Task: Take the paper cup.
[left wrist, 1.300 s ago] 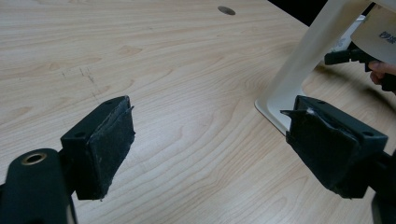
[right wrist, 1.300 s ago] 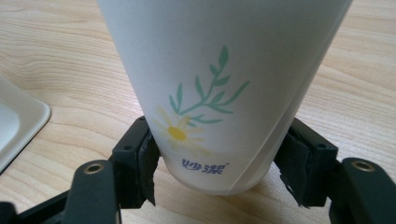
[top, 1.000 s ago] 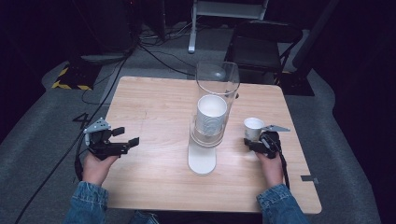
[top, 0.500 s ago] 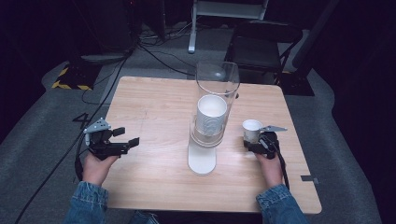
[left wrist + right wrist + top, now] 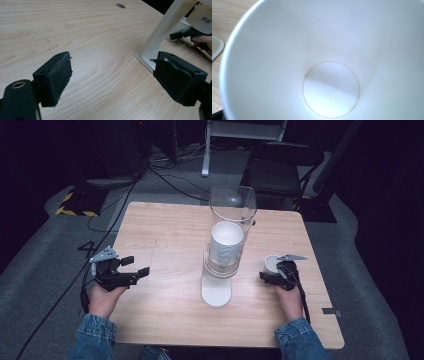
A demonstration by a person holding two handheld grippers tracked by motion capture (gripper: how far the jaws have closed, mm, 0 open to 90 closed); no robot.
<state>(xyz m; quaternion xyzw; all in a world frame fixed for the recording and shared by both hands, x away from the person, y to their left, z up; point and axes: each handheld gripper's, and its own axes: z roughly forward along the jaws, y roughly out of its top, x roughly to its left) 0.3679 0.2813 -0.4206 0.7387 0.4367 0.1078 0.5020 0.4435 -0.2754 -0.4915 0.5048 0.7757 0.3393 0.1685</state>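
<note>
Small white paper cup [image 5: 272, 263], right of centre frame, held just above the counter [image 5: 165, 235]: light, thin-walled, easily crushed, best pinched gently at the rim. Right tongs [image 5: 272, 276] apparently grasping it. Left tongs [image 5: 131, 271] released, empty, lower left.

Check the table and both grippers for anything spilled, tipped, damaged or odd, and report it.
Nothing spilled or tipped. The one flaw: the black pads on the left gripper look frayed at their edges. The white cup at the right gripper is empty and clean inside.
</note>
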